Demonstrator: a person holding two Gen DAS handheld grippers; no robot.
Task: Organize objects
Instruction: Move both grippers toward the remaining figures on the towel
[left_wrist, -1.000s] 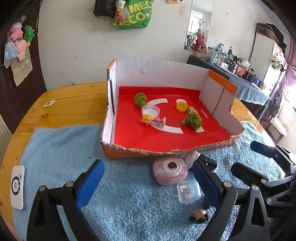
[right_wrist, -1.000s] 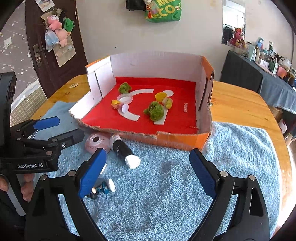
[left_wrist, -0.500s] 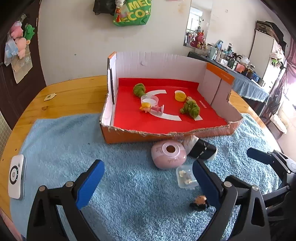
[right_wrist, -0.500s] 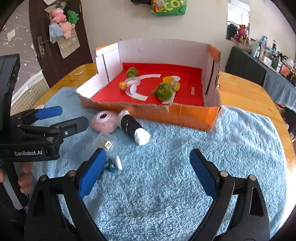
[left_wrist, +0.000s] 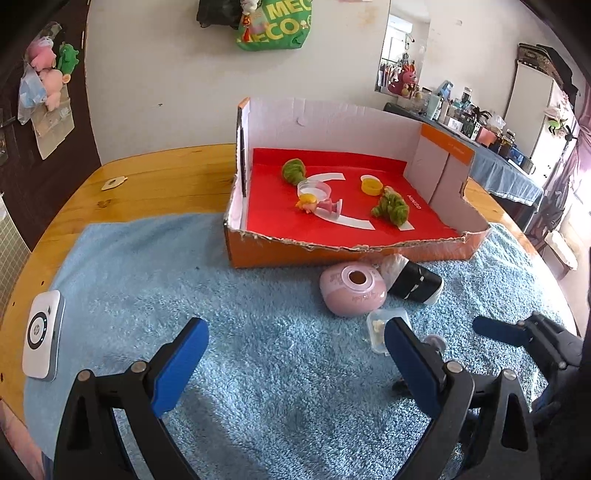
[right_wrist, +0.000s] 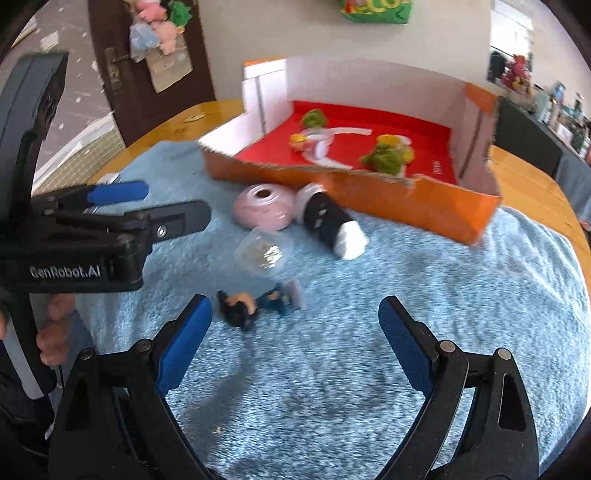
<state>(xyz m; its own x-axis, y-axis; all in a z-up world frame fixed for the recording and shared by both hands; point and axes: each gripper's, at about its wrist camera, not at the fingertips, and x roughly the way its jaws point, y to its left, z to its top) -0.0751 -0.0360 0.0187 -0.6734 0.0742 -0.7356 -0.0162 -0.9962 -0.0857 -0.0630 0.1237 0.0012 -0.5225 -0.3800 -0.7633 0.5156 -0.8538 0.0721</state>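
An open cardboard box (left_wrist: 258, 254) with a red floor holds small toys: green plush pieces (left_wrist: 391, 210), a doll (left_wrist: 317, 205), a yellow cup (left_wrist: 372, 184). On the blue towel (left_wrist: 184, 280) before it lie a pink round container (left_wrist: 352, 291), a black-and-white roll (left_wrist: 415, 282), a clear small box (left_wrist: 384, 326) and a dark-haired figurine (right_wrist: 255, 304). My left gripper (left_wrist: 295, 358) is open and empty above the towel. My right gripper (right_wrist: 295, 332) is open, empty, just short of the figurine.
A white device (left_wrist: 40, 334) lies on the towel's left edge. The wooden table (left_wrist: 147, 173) extends behind and left of the box. The left gripper's body (right_wrist: 92, 229) shows at the left of the right wrist view. A wall stands behind the box.
Both grippers have drawn back from the box and lowered toward the towel. The right gripper swung toward the figurine, which now sits between its fingers' line. Both stay open.
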